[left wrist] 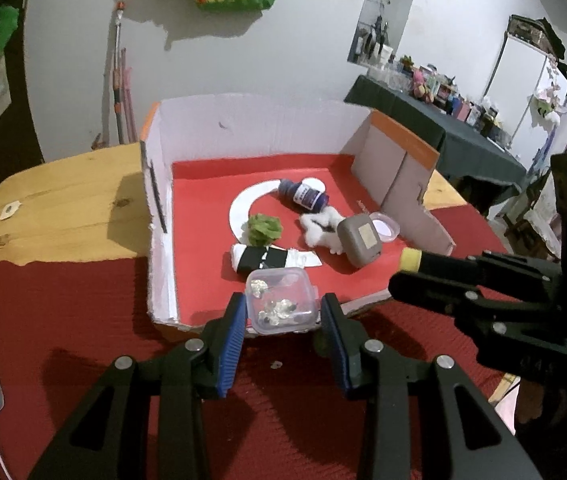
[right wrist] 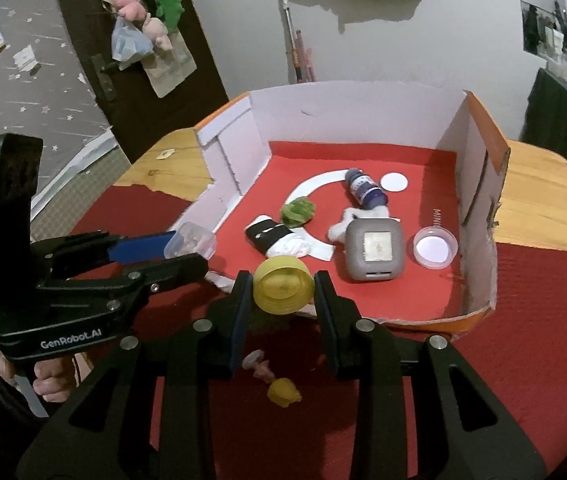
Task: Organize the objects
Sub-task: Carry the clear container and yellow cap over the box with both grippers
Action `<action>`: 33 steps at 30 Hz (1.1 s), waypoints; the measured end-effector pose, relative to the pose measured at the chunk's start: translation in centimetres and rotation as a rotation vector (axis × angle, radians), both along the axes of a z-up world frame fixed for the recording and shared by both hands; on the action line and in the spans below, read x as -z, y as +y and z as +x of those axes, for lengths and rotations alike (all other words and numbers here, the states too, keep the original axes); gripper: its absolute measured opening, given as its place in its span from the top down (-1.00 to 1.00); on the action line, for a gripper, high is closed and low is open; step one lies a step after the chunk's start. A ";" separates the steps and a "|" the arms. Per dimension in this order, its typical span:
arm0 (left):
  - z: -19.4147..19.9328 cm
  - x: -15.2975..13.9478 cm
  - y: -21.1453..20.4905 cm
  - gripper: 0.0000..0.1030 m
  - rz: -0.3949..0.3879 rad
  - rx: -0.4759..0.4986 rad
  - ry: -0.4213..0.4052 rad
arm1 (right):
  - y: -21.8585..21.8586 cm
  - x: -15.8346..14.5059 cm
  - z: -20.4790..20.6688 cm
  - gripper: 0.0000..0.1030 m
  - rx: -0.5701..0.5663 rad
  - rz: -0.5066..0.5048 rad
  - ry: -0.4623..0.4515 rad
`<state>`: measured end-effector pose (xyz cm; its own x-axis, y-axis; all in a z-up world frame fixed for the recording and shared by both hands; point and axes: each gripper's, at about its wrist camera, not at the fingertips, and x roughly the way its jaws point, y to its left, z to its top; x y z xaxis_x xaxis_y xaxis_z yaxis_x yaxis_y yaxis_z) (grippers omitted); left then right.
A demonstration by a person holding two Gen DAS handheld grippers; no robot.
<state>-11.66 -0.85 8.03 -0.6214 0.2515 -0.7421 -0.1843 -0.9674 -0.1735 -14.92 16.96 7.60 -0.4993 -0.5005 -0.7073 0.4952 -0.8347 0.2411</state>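
The left gripper (left wrist: 281, 330) clamps a clear tub (left wrist: 282, 300) and the right gripper (right wrist: 283, 304) clamps a yellow cap (right wrist: 282, 286), both above the box's (right wrist: 479, 312) near edge, so either could snag it and drop outside.

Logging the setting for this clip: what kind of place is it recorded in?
Most likely a lived-in room of a home, not a lab. A wooden table with a red cloth stands by a white wall; soft toys hang on a dark door, and a side table is crowded with small household items.
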 end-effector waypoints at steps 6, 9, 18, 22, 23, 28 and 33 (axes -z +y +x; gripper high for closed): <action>-1.3 0.5 0.3 0.23 -0.001 0.030 -0.036 | 0.5 1.1 -2.1 0.42 0.011 -0.013 -0.067; -1.8 0.7 0.5 0.23 0.006 0.041 -0.049 | 0.4 1.5 -2.6 0.42 0.009 -0.015 -0.083; -2.7 2.1 0.9 0.23 -0.013 0.063 -0.088 | -0.4 2.5 -3.9 0.42 -0.004 0.020 -0.117; -3.1 2.4 1.0 0.23 -0.015 0.063 -0.096 | -0.5 2.7 -4.4 0.42 -0.010 0.031 -0.131; -3.1 2.5 1.0 0.23 -0.015 0.063 -0.097 | -0.6 2.7 -4.5 0.42 -0.011 0.035 -0.134; -3.6 2.8 0.9 0.23 -0.019 0.062 -0.105 | -0.8 3.1 -5.2 0.42 -0.014 0.060 -0.153; -4.0 3.3 0.9 0.22 -0.019 0.059 -0.117 | -1.0 3.5 -5.7 0.42 -0.033 0.079 -0.182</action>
<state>-15.67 0.07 4.71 -0.5146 0.2702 -0.8137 -0.2205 -0.9588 -0.1789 -20.65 15.94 4.08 -0.3438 -0.4539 -0.8221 0.4771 -0.8384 0.2634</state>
